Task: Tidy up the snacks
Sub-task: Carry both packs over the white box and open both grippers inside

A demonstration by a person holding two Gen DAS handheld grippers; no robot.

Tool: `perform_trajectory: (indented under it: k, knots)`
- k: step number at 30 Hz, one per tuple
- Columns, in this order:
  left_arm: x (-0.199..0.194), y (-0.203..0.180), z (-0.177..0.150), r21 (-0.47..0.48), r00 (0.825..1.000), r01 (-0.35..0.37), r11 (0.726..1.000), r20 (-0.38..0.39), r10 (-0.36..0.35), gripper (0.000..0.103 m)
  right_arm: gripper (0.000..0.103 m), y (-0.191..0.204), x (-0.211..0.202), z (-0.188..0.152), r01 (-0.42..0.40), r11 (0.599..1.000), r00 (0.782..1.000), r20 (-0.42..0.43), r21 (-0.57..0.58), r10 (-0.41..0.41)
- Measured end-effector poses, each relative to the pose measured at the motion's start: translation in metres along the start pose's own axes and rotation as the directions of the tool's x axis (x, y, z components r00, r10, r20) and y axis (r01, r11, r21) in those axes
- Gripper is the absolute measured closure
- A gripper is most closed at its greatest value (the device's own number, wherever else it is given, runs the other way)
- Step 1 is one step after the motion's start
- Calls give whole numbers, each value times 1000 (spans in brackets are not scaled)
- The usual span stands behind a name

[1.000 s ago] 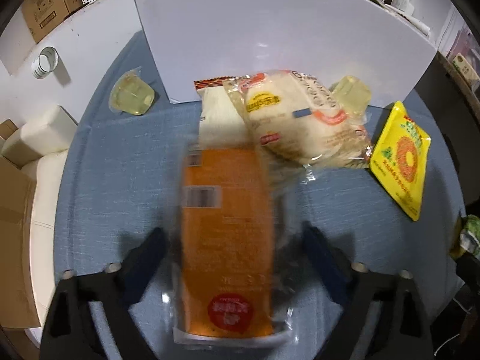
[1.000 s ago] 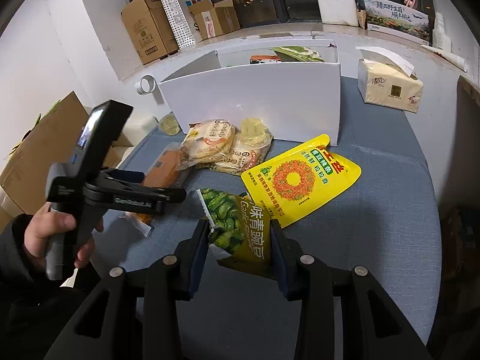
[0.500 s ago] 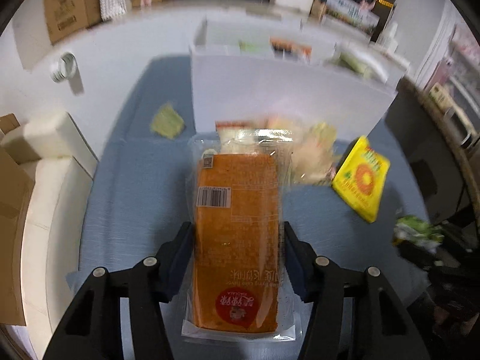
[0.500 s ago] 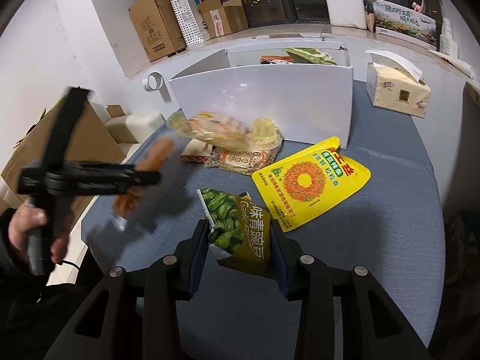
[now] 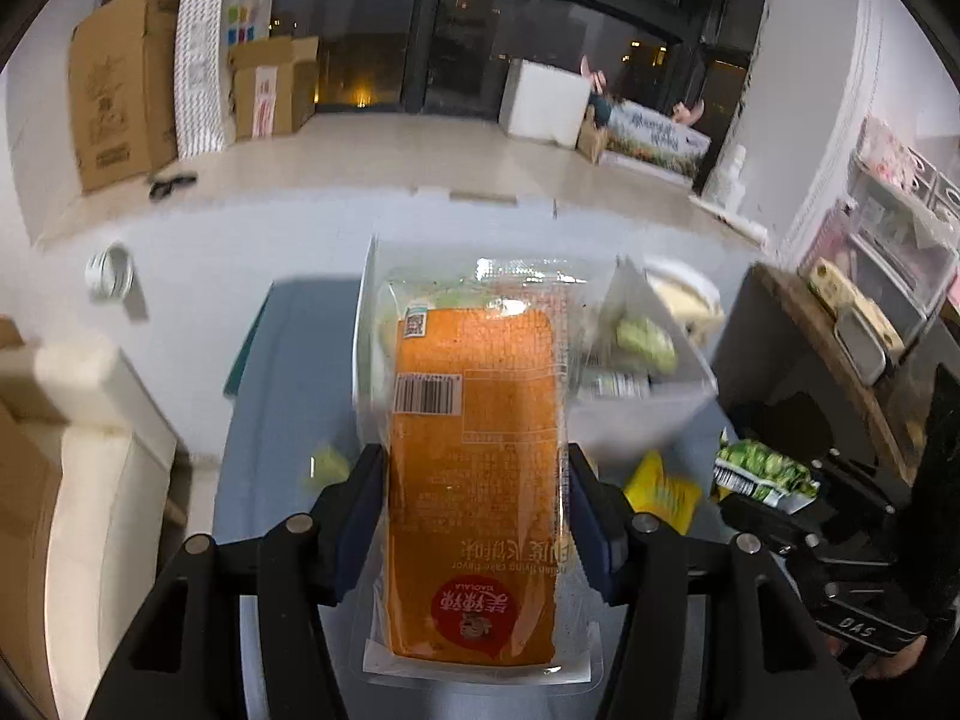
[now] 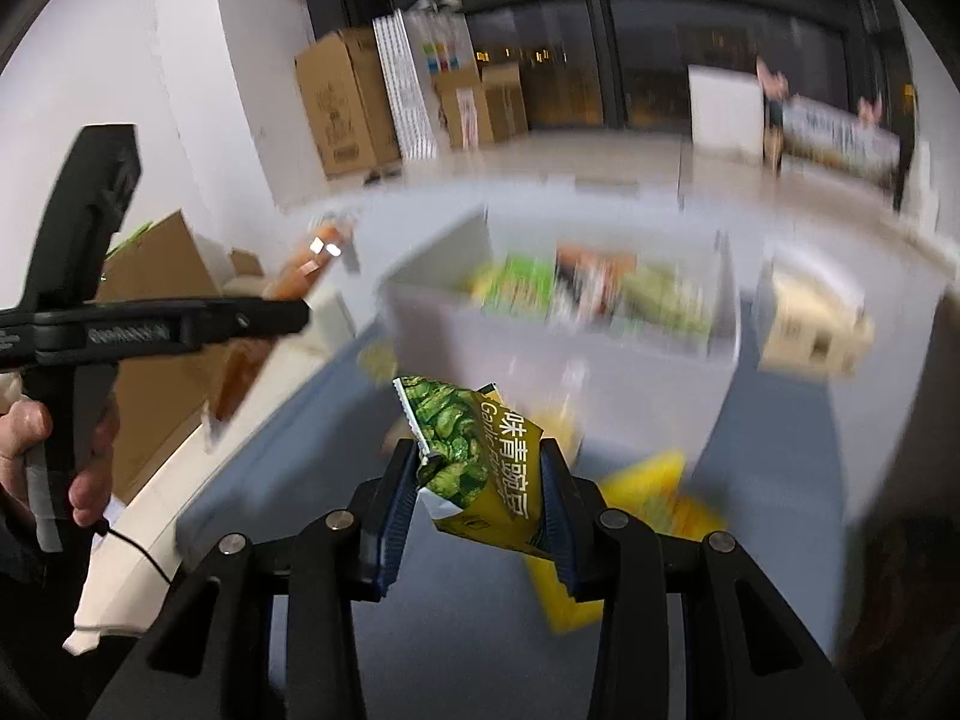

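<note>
An orange cake pack (image 5: 474, 480) in clear wrap sticks forward between my left gripper's (image 5: 474, 462) pads, which press on its long sides. It hangs in the air in front of the white bin (image 5: 636, 414). My right gripper (image 6: 479, 450) is shut on a green pea bag (image 6: 474, 456), held above the blue tablecloth (image 6: 288, 480). The white bin (image 6: 432, 312) lies ahead, with several snack packs blurred inside. In the right wrist view a hand (image 6: 36, 438) holds the left gripper at the left, the orange pack (image 6: 300, 270) tilted up at its tip.
A yellow snack bag (image 6: 648, 492) lies on the cloth below the pea bag, also seen as the yellow bag (image 5: 660, 489). A tissue box (image 6: 810, 330) stands right of the bin. Cardboard boxes (image 6: 342, 102) line the floor behind. A white sofa (image 5: 78, 396) is at the left.
My left gripper closed on the orange pack and lifted it off the table, tilting up toward the bin. My right gripper rose with the pea bag still in it.
</note>
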State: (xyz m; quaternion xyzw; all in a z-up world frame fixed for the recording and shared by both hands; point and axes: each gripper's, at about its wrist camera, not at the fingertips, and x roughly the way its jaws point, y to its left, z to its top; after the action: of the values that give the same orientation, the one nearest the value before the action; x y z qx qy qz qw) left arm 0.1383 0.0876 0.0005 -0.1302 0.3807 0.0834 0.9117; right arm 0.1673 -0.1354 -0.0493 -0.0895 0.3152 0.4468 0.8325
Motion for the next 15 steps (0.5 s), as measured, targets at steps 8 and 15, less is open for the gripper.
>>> perform_trajectory:
  k: [8, 15]
  knots:
    - [66, -4, 94, 10, 1000, 7, 1000, 18, -7, 38, 60, -62, 44, 106, 82, 991, 996, 31, 102, -85]
    - [133, 8, 111, 20, 992, -65, 998, -104, 67, 4, 48, -112, 94, 139, 91, 966, 996, -34, 243, -86]
